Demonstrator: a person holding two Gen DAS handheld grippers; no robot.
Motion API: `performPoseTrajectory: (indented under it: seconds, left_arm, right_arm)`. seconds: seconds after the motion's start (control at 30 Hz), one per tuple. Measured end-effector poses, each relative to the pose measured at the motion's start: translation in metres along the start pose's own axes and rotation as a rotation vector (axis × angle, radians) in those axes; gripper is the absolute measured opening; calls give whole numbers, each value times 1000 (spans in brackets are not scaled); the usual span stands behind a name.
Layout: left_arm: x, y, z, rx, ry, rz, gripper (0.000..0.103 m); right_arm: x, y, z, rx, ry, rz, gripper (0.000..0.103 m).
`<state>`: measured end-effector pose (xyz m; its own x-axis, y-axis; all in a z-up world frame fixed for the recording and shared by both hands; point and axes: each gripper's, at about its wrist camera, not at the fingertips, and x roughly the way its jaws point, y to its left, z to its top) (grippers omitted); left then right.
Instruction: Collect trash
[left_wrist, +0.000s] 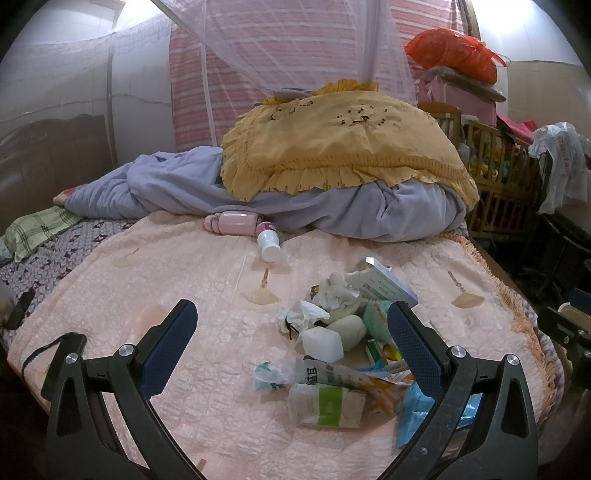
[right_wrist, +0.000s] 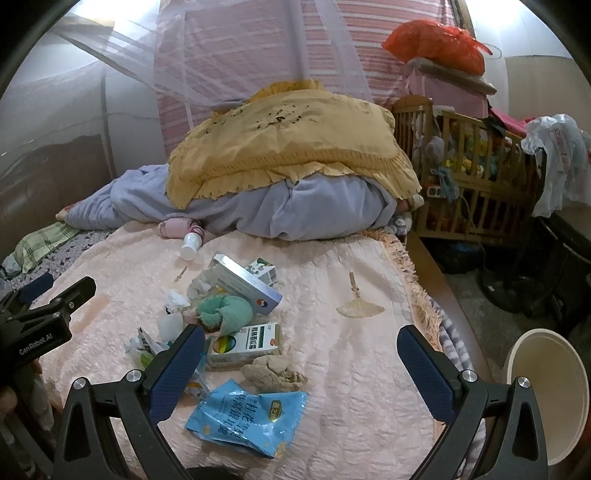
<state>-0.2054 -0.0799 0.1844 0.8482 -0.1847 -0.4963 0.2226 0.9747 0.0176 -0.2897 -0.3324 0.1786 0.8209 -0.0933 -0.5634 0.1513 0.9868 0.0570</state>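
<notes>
A pile of trash lies on the pink bedspread (left_wrist: 184, 280): crumpled tissues (left_wrist: 303, 314), a white-and-green packet (left_wrist: 327, 404), a long medicine box (right_wrist: 245, 282), a small box with a rainbow print (right_wrist: 243, 345), a blue snack wrapper (right_wrist: 251, 417), a green cloth wad (right_wrist: 225, 310) and a brown crumpled paper (right_wrist: 273, 371). My left gripper (left_wrist: 291, 332) is open above the pile's near left side, empty. My right gripper (right_wrist: 301, 354) is open over the pile's right edge, empty. The left gripper also shows in the right wrist view (right_wrist: 48, 310).
A cream bin (right_wrist: 546, 398) stands on the floor right of the bed. A white bottle (left_wrist: 269, 243) and pink bottle (left_wrist: 232, 222) lie by the blue quilt (left_wrist: 177, 192) and yellow pillow (left_wrist: 332, 147). A wooden crib (right_wrist: 465, 173) stands at the right.
</notes>
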Motion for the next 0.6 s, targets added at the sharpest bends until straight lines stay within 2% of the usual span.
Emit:
performPoseTrajectory:
  seconds: [0.3, 0.53, 0.6]
  left_arm:
    - [1, 1, -3, 10, 8, 7, 102]
    - [6, 24, -13, 12, 67, -17, 102]
    - [7, 32, -18, 15, 95, -29, 102]
  right_arm:
    - [3, -2, 0, -4, 24, -4, 103]
    - [17, -9, -10, -14, 109, 53, 103]
    - [25, -10, -17, -22, 157, 83, 103]
